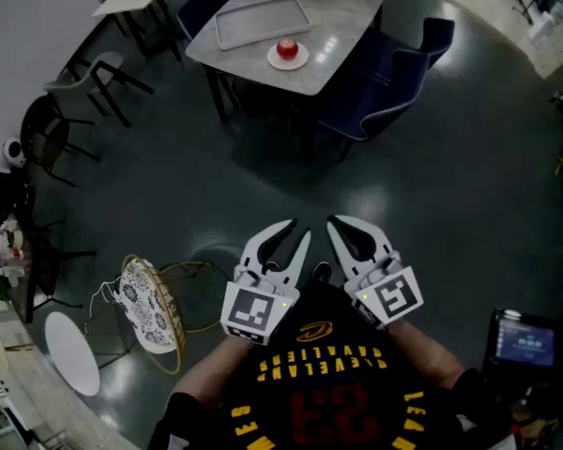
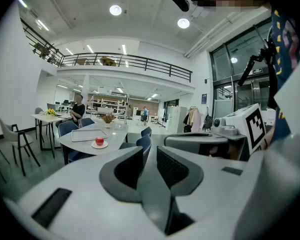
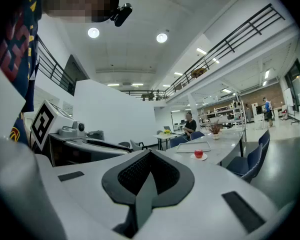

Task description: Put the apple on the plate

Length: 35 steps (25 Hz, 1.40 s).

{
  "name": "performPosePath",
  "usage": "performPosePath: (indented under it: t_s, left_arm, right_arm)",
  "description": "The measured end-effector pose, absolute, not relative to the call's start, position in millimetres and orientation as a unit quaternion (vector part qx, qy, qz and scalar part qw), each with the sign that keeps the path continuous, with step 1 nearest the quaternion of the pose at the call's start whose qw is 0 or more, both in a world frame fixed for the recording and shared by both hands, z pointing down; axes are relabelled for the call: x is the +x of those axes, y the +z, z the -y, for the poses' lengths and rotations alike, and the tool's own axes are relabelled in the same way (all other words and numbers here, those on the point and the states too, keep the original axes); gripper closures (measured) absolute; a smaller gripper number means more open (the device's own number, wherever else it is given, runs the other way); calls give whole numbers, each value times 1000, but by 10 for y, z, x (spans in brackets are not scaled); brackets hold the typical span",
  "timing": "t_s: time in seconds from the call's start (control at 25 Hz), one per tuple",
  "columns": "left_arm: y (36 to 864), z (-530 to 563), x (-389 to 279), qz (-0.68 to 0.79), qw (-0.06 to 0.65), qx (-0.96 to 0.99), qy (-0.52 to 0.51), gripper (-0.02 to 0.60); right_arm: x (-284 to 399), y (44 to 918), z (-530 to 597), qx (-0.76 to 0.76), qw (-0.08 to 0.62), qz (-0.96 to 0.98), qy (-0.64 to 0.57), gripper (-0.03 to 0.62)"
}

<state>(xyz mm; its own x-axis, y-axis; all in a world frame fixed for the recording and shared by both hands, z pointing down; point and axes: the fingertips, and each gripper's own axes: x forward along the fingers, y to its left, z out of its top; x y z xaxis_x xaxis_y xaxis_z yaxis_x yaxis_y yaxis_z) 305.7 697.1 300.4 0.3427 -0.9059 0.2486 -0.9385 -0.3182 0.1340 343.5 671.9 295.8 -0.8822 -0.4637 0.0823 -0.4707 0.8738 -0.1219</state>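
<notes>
A red apple [image 1: 287, 48] rests on a small white plate [image 1: 275, 62] on the grey table [image 1: 342, 40], far across the floor from me. Both gripper views also show the apple [image 2: 99, 141] [image 3: 198, 154] on its plate [image 2: 99, 145] [image 3: 199, 158], small and distant. I hold both grippers close to my body, pointing towards the table. My left gripper [image 1: 298, 229] [image 2: 150, 151] has a narrow gap between its jaws and nothing in it. The jaw tips of my right gripper [image 1: 336, 219] [image 3: 150, 153] meet, and it holds nothing.
A grey tray [image 1: 263, 22] lies beside the plate. Blue chairs [image 1: 394, 78] ring the table. A gold wire chair with a white lace cover [image 1: 150, 312] and a white round stool [image 1: 70, 350] stand at lower left, black chairs [image 1: 56, 139] further left. A person [image 2: 79, 107] sits at a far table.
</notes>
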Motion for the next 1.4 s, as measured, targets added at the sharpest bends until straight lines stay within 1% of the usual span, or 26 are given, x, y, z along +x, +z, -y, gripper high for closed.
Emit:
performPosePath:
  t_s: [0.4,0.8,1.16,1.4]
  left_arm:
    - [3059,-6881,3231,594,130,792,58,494]
    - [3139,-6669,3052,615,136,775,54,494]
    - [3209,-6329,2555,605,148,780,53,494]
    - [3233,-5994,1935,595,156,787,46,494]
  right_arm:
    - [3645,3026,-6579,234,37,966,102,586]
    - [3485,3156,-6373,206,38,973,98,586]
    - [2987,3201,-6018,218,44,968,117,586]
    - [2496,3253,-5676,245,49,959,134,586]
